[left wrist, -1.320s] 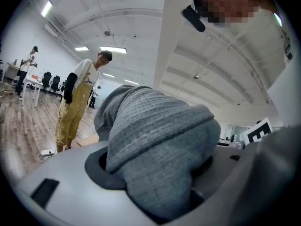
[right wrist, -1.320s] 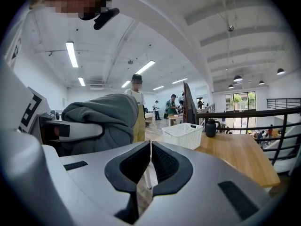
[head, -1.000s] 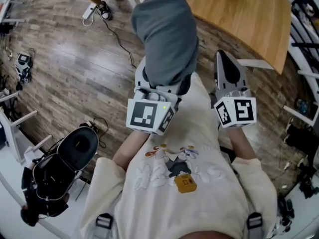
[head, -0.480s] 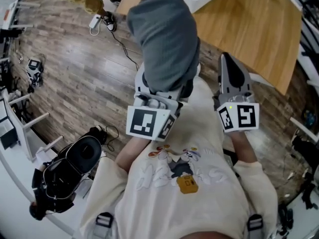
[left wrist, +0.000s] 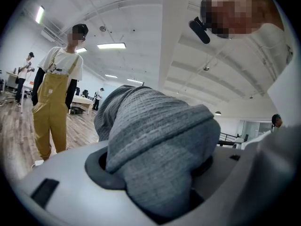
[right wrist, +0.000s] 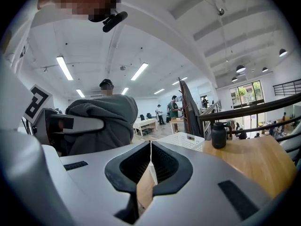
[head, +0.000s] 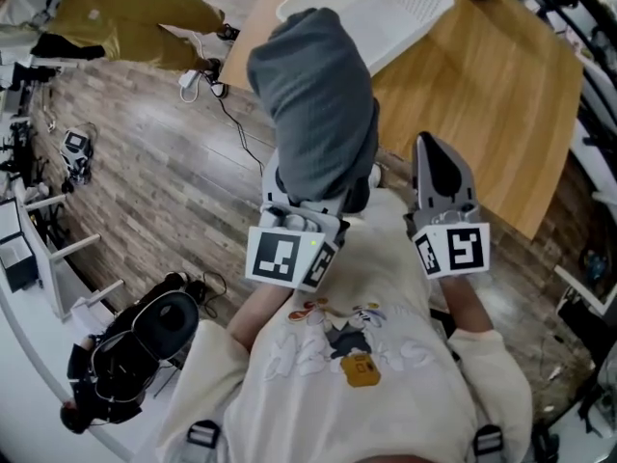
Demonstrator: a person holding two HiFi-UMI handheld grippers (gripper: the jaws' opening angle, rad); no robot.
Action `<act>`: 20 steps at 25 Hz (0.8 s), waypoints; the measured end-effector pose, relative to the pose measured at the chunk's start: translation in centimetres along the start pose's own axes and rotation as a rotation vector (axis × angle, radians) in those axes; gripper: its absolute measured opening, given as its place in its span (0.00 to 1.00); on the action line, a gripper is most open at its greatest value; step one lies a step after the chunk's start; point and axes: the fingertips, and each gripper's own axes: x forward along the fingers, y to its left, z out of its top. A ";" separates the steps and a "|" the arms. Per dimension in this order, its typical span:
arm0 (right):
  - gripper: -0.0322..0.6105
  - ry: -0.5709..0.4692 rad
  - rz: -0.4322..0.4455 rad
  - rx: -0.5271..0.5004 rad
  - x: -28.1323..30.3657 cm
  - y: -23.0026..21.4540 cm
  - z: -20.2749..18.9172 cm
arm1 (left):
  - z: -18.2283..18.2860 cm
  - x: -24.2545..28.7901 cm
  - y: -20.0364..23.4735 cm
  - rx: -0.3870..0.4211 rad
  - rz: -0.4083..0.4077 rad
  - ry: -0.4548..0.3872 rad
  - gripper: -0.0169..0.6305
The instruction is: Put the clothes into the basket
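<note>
The white basket (head: 397, 6), absent from the head view a second ago, now shows at its top edge, and the wooden table (head: 487, 95) it sits on fills far more of that view: the person has been walking both grippers toward it. The left gripper (head: 307, 201) stays clamped on the bunched grey garment (head: 313, 104), which stands up out of its jaws, still on the person's side of the basket and not yet over it. The right gripper (head: 442, 162) rides alongside, also short of the basket, with its jaws pressed together on nothing. The carry looks close to done; what remains is probably to bring the garment over the basket's rim and let go. A dark bottle (right wrist: 218, 134) stands on the table just beside the basket. Beyond the basket lie plank flooring (head: 145, 152) with cables, a bystander in yellow overalls (left wrist: 56, 98) and an open, white-ceilinged hall.
</note>
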 end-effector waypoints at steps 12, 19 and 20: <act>0.09 -0.052 0.099 0.049 2.4 -2.3 1.8 | -0.3 3.5 -1.7 0.003 0.044 0.013 0.50; 0.09 -0.084 0.141 0.032 2.0 -1.5 3.5 | -0.1 3.4 -2.4 0.016 0.034 0.018 0.50; 0.09 -0.085 0.144 0.029 2.0 -1.4 3.6 | -0.1 3.5 -2.4 0.015 0.032 0.020 0.50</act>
